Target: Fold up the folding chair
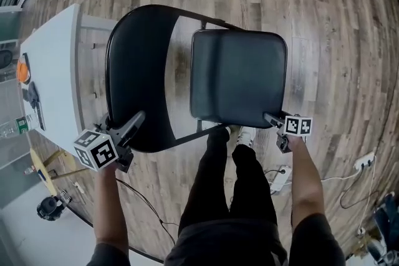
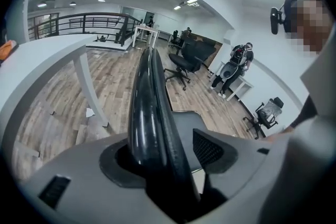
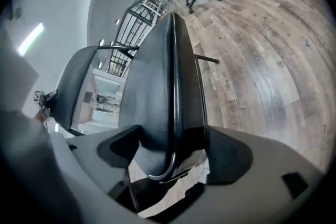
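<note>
In the head view, the black folding chair stands unfolded on the wood floor, its curved backrest [image 1: 134,71] to the left and its padded seat [image 1: 237,78] at the centre. My left gripper [image 1: 132,123] is at the backrest's near edge. In the left gripper view, the backrest edge [image 2: 149,102] runs between the open jaws of that gripper [image 2: 168,157], with a gap on its right side. My right gripper [image 1: 274,121] is at the seat's near right corner. The right gripper view has the seat edge [image 3: 163,86] between the open jaws of that gripper [image 3: 170,157].
A white table [image 1: 53,71] with an orange thing [image 1: 23,70] stands close to the chair's left. The person's legs [image 1: 224,177] are right behind the seat. A power strip [image 1: 280,177] and cables lie on the floor. Office chairs [image 2: 181,63] stand farther off.
</note>
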Demonstrator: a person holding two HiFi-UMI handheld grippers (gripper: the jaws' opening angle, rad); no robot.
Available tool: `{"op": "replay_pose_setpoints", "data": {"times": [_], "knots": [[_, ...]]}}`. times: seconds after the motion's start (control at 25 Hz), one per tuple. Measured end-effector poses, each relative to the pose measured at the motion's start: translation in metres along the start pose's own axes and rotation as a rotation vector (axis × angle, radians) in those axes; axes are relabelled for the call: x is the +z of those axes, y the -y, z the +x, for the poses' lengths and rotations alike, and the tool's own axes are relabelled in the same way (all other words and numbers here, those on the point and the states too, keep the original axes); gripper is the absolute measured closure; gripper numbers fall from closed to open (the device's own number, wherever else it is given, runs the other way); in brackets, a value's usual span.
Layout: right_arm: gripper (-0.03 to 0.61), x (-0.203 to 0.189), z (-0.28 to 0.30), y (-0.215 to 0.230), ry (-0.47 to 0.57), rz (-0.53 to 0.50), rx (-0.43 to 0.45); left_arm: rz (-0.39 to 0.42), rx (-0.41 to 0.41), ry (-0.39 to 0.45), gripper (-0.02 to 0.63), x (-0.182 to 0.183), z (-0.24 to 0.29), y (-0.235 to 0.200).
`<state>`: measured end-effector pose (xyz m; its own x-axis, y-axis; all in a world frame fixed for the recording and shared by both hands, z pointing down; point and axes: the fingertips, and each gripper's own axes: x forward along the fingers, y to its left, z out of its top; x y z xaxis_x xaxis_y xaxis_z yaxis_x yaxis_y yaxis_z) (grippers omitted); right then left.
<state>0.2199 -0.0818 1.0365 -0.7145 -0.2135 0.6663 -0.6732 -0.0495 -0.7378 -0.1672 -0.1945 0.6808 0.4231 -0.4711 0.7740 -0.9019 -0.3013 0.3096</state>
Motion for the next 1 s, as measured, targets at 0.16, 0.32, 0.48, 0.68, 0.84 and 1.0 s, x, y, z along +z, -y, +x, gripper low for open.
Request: {"op": "replay_pose_setpoints", "data": {"times": [0.16, 0.32, 0.48, 0.68, 0.84, 1.0], "knots": [[0.216, 0.0, 0.009, -0.005, 0.001, 0.053, 0.111, 0.031, 0.001, -0.002, 0.378, -0.001, 0.001, -0.002], [0.216, -0.001, 0.011, -0.003, 0.014, 0.079, 0.149, 0.012, 0.0, -0.004, 0.424, -0.001, 0.0, -0.001], [0.218, -0.002, 0.007, 0.001, 0.001, 0.086, 0.147, 0.002, -0.011, -0.023, 0.497, -0.002, 0.001, 0.006], [0.23, -0.002, 0.003, -0.023, -0.033, 0.075, 0.213, -0.008, -0.029, -0.006, 0.512, 0.005, -0.011, 0.0], [0.263, 0.001, -0.005, -0.055, -0.034, 0.058, 0.268, -0.002, -0.009, 0.003, 0.512, 0.016, -0.026, -0.005], [0.293, 0.006, -0.017, -0.092, -0.035, 0.033, 0.303, -0.006, 0.005, 0.033, 0.514, 0.028, -0.043, -0.007]]}}
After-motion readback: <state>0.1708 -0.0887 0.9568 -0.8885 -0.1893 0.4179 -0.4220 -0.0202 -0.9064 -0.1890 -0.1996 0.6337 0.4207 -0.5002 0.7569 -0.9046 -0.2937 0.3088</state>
